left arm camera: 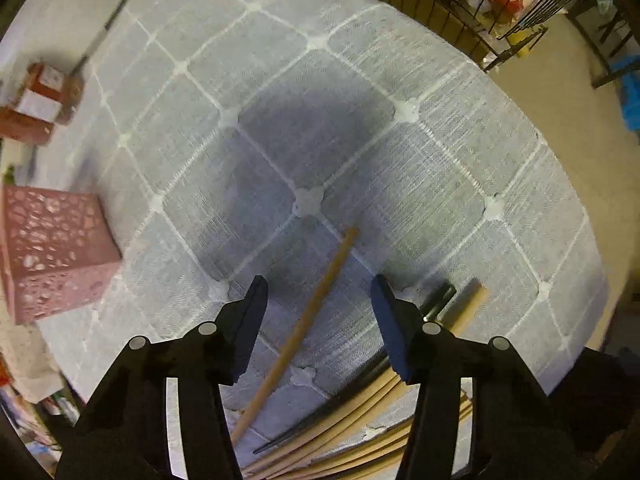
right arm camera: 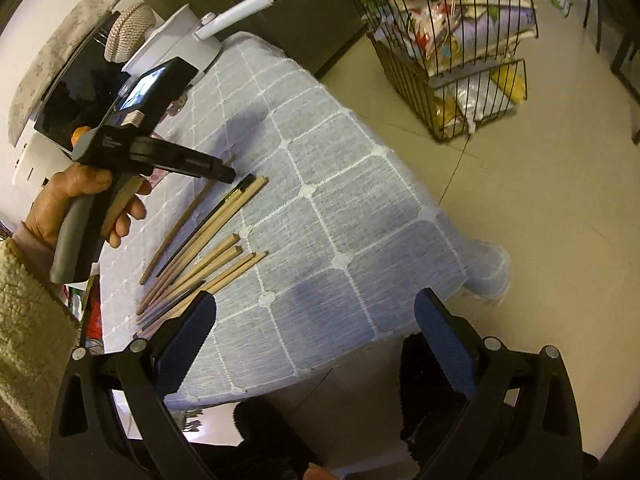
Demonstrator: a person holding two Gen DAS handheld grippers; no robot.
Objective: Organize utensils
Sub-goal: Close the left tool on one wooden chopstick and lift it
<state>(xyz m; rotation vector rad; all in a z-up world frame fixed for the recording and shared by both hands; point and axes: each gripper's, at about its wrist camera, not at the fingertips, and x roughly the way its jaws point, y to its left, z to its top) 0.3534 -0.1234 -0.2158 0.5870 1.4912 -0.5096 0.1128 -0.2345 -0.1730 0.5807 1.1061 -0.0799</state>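
Several wooden chopsticks (right arm camera: 208, 264) and a black one (right arm camera: 208, 222) lie on the quilted blue-grey tablecloth (right arm camera: 340, 208). One wooden chopstick (left arm camera: 304, 328) lies apart from the bundle (left arm camera: 360, 432). My left gripper (left arm camera: 318, 292) points straight down over it, fingers either side of the stick, pads not touching it. In the right wrist view a hand holds the left gripper (right arm camera: 224, 174) over the far end of that single chopstick (right arm camera: 180, 224). My right gripper (right arm camera: 316, 304) hangs open near the table's front corner with nothing between its fingers.
A pink perforated box (left arm camera: 56, 248) stands on the table to the left, red packets (left arm camera: 40, 104) beyond it. A white appliance (right arm camera: 180, 40) sits at the far end. A black wire rack (right arm camera: 452, 60) full of bags stands on the floor past the table edge.
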